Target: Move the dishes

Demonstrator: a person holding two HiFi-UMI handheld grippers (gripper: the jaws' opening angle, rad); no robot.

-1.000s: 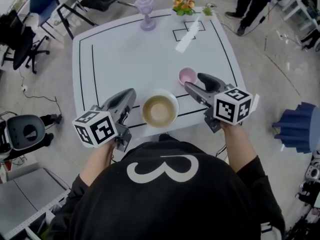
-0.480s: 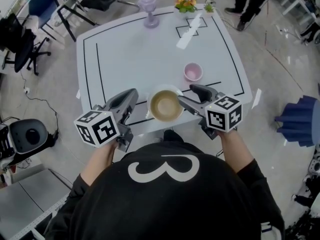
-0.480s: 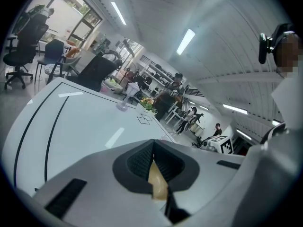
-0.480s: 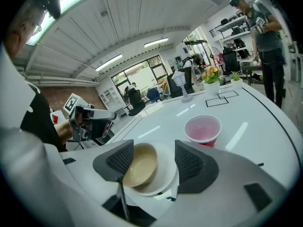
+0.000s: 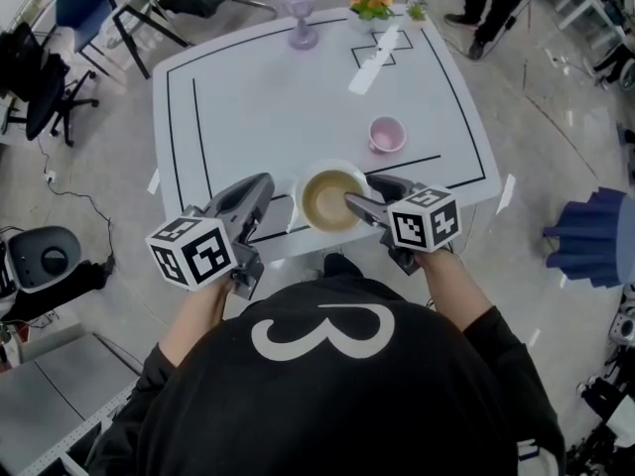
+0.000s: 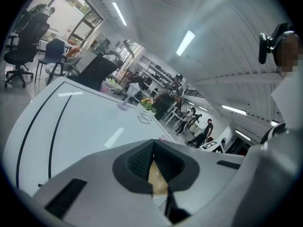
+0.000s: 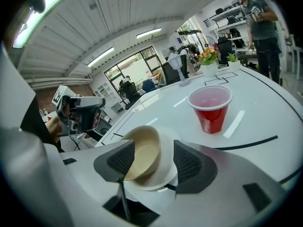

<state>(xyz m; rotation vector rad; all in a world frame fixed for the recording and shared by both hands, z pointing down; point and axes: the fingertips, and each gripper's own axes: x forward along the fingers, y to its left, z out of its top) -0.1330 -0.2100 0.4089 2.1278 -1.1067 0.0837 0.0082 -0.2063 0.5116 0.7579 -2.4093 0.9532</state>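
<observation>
At the near edge of the table [image 5: 258, 97], the head view shows the right gripper [image 5: 359, 198] come over from the pink cup [image 5: 386, 134] to the tan bowl [image 5: 327, 198] on its white plate [image 5: 298, 191]. The left gripper [image 5: 260, 188] hangs just left of the plate. The left gripper view shows that gripper's jaws together at the tips. Only the right gripper view shows its jaws apart; they have just been closing, with bowl and plate between them and not clamped.
</observation>
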